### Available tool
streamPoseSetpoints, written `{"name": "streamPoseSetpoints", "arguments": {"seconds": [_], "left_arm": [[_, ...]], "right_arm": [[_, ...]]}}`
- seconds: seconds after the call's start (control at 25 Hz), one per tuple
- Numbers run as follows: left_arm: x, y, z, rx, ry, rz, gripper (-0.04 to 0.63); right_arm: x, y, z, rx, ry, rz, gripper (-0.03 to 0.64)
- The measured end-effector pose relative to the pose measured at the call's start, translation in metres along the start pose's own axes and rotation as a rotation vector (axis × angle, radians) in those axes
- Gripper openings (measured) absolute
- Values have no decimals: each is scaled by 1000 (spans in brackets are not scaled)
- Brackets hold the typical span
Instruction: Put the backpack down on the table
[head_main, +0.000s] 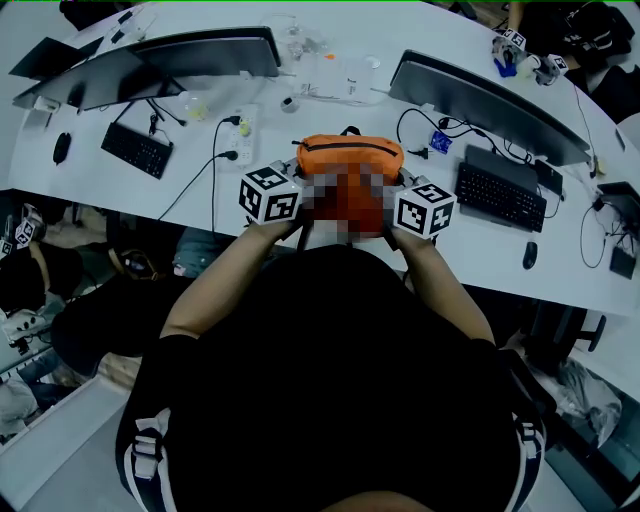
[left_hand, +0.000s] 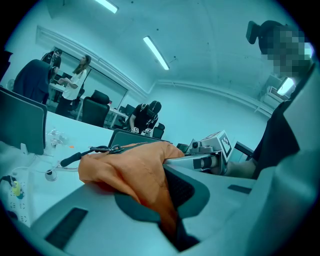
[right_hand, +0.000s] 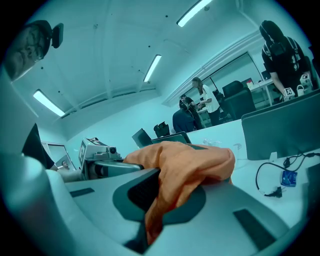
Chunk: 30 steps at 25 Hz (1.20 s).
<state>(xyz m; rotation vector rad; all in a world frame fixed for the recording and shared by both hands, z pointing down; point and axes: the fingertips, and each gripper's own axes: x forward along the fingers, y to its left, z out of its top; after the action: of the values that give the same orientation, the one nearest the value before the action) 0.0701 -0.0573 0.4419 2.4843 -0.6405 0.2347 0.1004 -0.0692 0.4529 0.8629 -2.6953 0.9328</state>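
The orange backpack (head_main: 349, 158) hangs between my two grippers over the near edge of the white table (head_main: 330, 225), between two keyboards. My left gripper (head_main: 297, 196) is shut on the bag's left side, where orange fabric (left_hand: 135, 172) is pinched between its jaws. My right gripper (head_main: 394, 200) is shut on the right side, its jaws clamping a fold of fabric (right_hand: 175, 185). A black zipper pull and strap (left_hand: 87, 151) run along the bag's top. From each gripper view the other gripper's marker cube shows across the bag. Whether the bag's underside touches the table is hidden.
A black keyboard (head_main: 137, 149) lies at the left and another keyboard (head_main: 499, 195) at the right. Two dark monitors (head_main: 200, 55) (head_main: 485, 103) stand further back, along with a power strip (head_main: 240, 135), cables, and a mouse (head_main: 529, 256). Other people sit and stand around the room.
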Motion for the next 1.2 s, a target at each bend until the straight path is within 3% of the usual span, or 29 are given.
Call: {"name": "streamPoseSetpoints", "arguments": {"seconds": [0.56,1.2], "left_arm": [[1,0,3,-8,5,18,37],[5,12,6,-22,20,-36,37]], "right_arm": [[1,-1,3,-3,1,26,23],[8,-9,6,-7,7,-20,23]]}}
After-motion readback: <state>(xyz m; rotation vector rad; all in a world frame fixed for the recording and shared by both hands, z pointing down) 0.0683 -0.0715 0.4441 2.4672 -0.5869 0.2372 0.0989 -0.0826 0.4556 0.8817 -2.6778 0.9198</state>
